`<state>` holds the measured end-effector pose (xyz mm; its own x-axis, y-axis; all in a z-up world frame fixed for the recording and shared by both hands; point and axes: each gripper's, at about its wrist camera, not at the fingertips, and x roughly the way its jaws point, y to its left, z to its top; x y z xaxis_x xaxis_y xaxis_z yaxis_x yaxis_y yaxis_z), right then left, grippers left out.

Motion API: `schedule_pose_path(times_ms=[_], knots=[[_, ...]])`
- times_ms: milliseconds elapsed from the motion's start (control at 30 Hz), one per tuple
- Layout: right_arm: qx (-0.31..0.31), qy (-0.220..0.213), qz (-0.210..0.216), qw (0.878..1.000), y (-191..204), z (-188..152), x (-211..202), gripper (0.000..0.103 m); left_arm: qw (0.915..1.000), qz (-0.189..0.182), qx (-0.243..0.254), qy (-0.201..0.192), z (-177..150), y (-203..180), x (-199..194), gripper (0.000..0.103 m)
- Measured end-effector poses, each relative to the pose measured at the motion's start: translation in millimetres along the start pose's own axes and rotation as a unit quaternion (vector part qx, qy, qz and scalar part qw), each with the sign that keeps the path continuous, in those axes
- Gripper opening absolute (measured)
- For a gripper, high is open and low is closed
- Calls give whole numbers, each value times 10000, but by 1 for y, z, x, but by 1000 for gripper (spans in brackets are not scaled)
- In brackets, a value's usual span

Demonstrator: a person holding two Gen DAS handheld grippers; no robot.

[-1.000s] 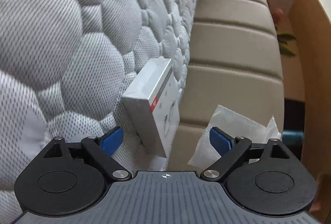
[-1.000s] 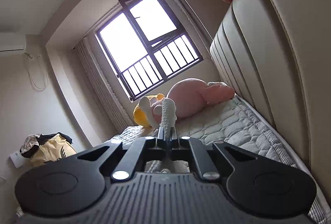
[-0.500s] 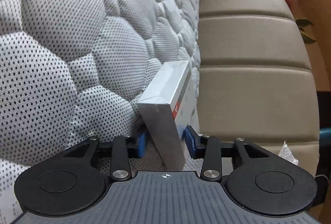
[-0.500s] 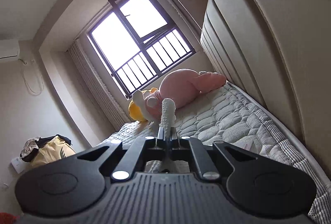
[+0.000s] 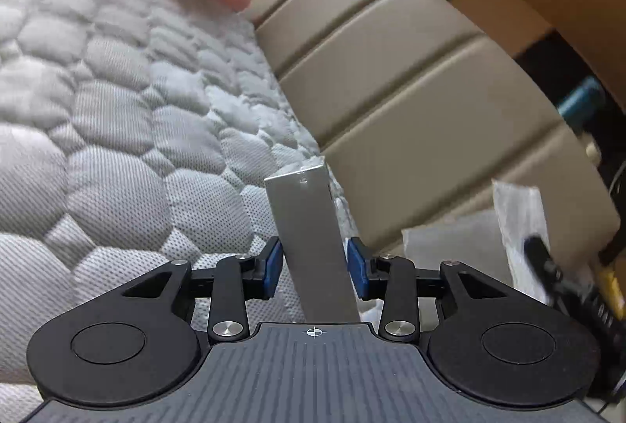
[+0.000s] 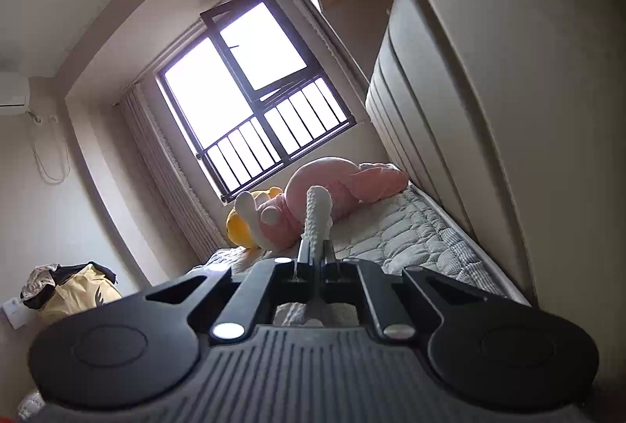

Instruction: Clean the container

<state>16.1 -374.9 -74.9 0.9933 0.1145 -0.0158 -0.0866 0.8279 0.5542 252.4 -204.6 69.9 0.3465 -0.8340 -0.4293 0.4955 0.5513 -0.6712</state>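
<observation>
Lifted off the quilted grey mattress (image 5: 117, 133) since a moment ago, the flat silver-grey cardboard box (image 5: 309, 247) sits clamped between the left gripper (image 5: 314, 268)'s blue pads, long axis pointing forward toward the beige padded headboard (image 5: 411, 102). Its smooth faces could slip under wiping pressure. The right gripper (image 6: 313, 262) pinches a white knobbly cloth (image 6: 317, 215), pointed at the window.
</observation>
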Motion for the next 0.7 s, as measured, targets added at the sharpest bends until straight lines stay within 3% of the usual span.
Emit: schedule_pose_path(times_ms=[100, 133, 167, 200, 267, 333, 367, 400, 433, 533, 600, 633, 667, 700], knots=[[24, 142, 26, 9999, 3, -5, 13, 4, 9965, 170, 816, 103, -3, -22, -5, 40], [52, 193, 36, 9998, 3, -7, 17, 5, 9959, 198, 876, 146, -2, -26, -1, 46], [70, 237, 38, 9997, 2, -10, 19, 5, 9963, 183, 816, 216, -3, -26, 4, 52], [64, 274, 25, 9996, 2, -12, 19, 5, 9977, 146, 598, 268, -2, -24, 21, 69], [-1, 317, -60, 9995, 0, -16, 17, 5, 9991, 101, -24, 415, -2, -13, 43, 86], [-36, 330, -176, 9993, -4, -18, 11, 5, 9956, 68, -709, 604, -1, 0, 66, 85], [-9, 319, -231, 9992, -7, -17, 8, 4, 9936, 59, -937, 634, -2, 6, 74, 74], [18, 310, -274, 9991, -11, -17, 4, 4, 9910, 49, -1159, 661, -3, 13, 82, 56], [27, 296, -321, 9990, -14, -15, 1, 4, 9919, -8, -1097, 643, -3, 14, 84, 53], [22, 208, -393, 9990, -18, -9, -6, 4, 9988, 139, -317, 338, -2, 3, 69, 52], [40, 139, -343, 9993, -16, -5, -7, 5, 9965, 443, 710, -36, -4, -15, 49, 51], [23, 129, -283, 9995, -13, -4, -6, 5, 9858, 700, 1500, -280, -11, -27, 39, 51], [-22, 130, -228, 9997, -8, -3, -4, 5, 9674, 954, 2288, -525, -18, -40, 28, 51], [-103, 150, -155, 9997, -2, -2, 0, 5, 9389, 1249, 3116, -762, -30, -53, 20, 51]])
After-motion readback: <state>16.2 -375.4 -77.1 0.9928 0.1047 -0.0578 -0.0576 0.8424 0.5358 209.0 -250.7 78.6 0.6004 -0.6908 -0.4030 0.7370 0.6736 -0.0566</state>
